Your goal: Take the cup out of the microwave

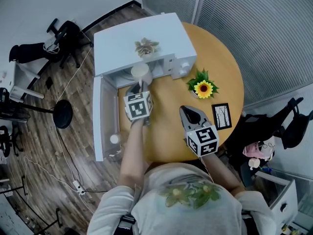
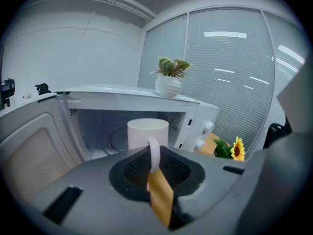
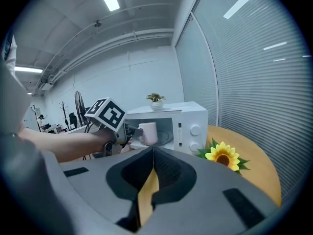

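Note:
A white cup (image 1: 141, 72) hangs at the open mouth of the white microwave (image 1: 146, 33). My left gripper (image 1: 139, 86) is shut on the cup's handle (image 2: 154, 153), and the cup's body (image 2: 147, 133) stands upright just beyond the jaws. In the right gripper view the cup (image 3: 149, 132) shows in front of the microwave's cavity (image 3: 166, 126), with the left gripper (image 3: 128, 132) behind it. My right gripper (image 1: 184, 109) hovers over the round wooden table (image 1: 230, 77), jaws together with nothing between them (image 3: 152, 155).
The microwave door (image 1: 105, 116) swings open to the left, past the table edge. A small potted plant (image 1: 146, 46) sits on the microwave's top. A sunflower pot (image 1: 203, 87) and a small framed picture (image 1: 221, 115) stand on the table to the right.

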